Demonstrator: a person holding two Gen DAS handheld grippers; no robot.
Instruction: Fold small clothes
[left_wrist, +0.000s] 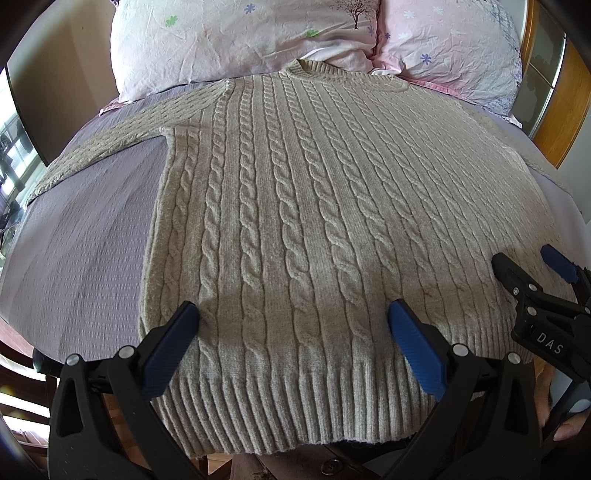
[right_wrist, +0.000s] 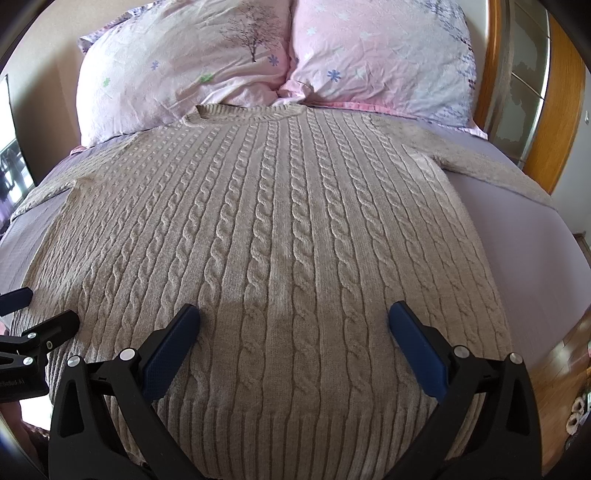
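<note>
The beige cable-knit sweater (left_wrist: 295, 206) lay flat and unfolded on the bed (left_wrist: 92, 236), collar toward the pillows (right_wrist: 229, 62) and sleeves apparently spread, so all the folding remained. The left gripper (left_wrist: 293, 314) and right gripper (right_wrist: 295, 314) hovered wide apart and empty above the sweater's ribbed hem.

sweater (left_wrist: 295, 206): we see it flat on bed (left_wrist: 74, 251) | left gripper (left_wrist: 293, 314): spread wide over hem | right gripper (left_wrist: 524, 264): beside

Beige cable-knit sweater (left_wrist: 295, 206) on lilac sheet (left_wrist: 85, 236)
Pink floral pillows (right_wrist: 184, 66) upper frame; tongs' pads (left_wrist: 170, 347) blue.
</note>
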